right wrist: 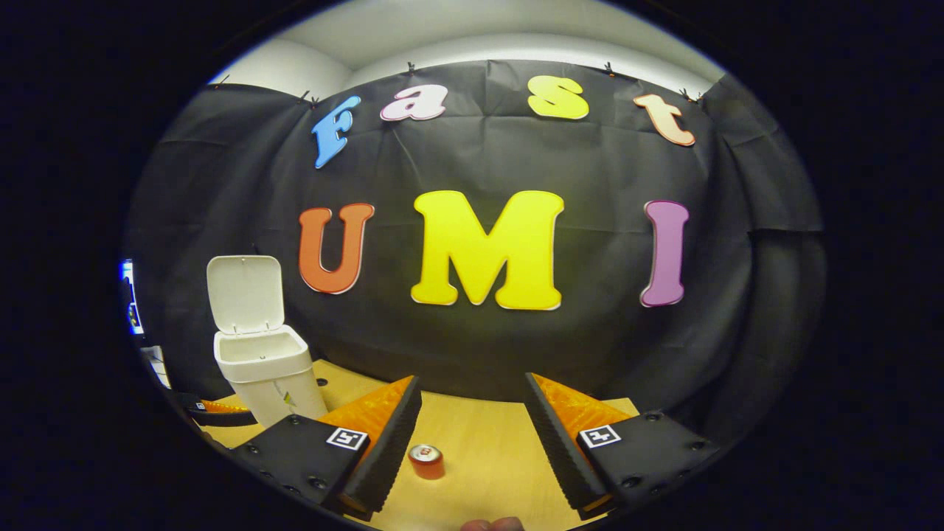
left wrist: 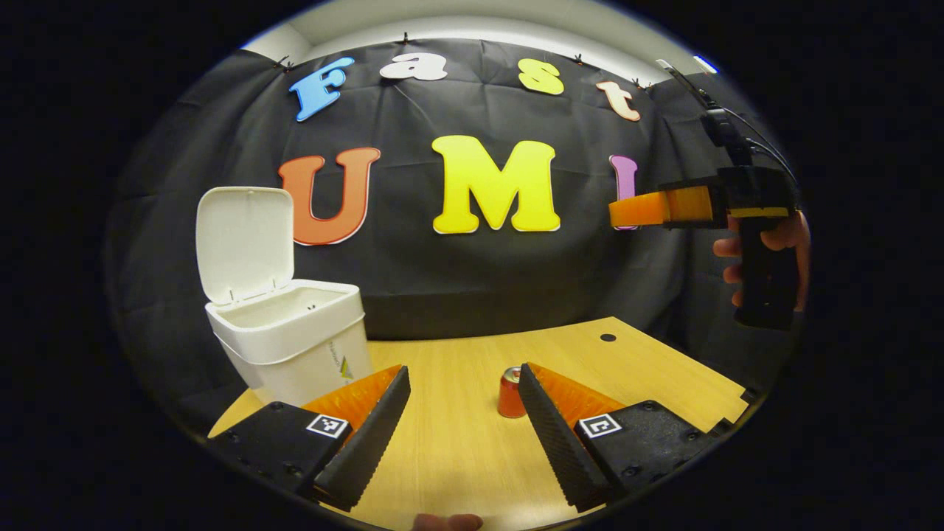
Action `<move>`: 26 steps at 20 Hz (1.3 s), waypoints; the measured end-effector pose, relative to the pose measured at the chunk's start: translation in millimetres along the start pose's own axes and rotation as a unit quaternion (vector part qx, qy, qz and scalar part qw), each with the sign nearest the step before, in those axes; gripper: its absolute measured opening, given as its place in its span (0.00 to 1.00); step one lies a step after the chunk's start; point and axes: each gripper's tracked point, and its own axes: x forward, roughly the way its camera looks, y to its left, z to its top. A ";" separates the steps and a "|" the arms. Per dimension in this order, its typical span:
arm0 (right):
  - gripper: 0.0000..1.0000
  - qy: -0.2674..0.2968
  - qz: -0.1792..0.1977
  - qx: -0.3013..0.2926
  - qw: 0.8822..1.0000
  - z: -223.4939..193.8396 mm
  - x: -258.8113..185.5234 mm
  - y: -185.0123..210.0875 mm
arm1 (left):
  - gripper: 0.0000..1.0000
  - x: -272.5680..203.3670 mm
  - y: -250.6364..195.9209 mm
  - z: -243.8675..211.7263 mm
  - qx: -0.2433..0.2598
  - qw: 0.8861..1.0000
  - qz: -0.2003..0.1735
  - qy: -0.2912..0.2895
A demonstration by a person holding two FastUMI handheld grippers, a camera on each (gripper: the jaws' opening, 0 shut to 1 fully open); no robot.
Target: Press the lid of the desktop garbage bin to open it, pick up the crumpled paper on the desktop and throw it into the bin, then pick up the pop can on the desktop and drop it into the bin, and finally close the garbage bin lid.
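As seen from left gripper view: left tool (left wrist: pixel 463 413) spread wide, empty; pop can (left wrist: pixel 511 394) upright on counter (left wrist: pixel 457 450) just beside its right finger. Bin (left wrist: pixel 295 335) far left, lid (left wrist: pixel 245 243) up. Right tool (left wrist: pixel 627 210) aloft, hand-held; grip state unclear here.

Right gripper view: right tool (right wrist: pixel 472 431) released above can (right wrist: pixel 426 462). Can probably light, thin-walled, slick; clamp mid-body gently. Wood counter, black cloth wall.

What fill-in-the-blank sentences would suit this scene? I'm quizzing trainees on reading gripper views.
1. The bin has its lid ____.
2. The pop can stands ____ on the table.
3. The left gripper has its jaws ____.
4. The right gripper holds ____.

Missing words: open; upright; open; nothing
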 end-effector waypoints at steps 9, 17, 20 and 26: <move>0.88 0.028 -0.057 -0.008 0.998 -24.8 -56.5 -77.2 | 0.98 61.2 -47.3 -59.0 -0.007 0.999 -0.023 0.030; 0.88 0.062 -0.069 -0.013 0.996 -42.2 -82.1 -99.5 | 0.98 130.1 -54.6 -124.0 -0.009 0.997 -0.014 0.082; 0.89 0.072 -0.073 -0.010 0.995 -43.2 -84.8 -109.7 | 0.98 150.6 -56.9 -138.7 -0.007 0.995 -0.014 0.095; 0.89 0.103 -0.084 -0.002 0.991 -59.7 -80.1 -117.8 | 0.98 174.5 -63.6 -162.5 -0.015 0.992 -0.021 0.126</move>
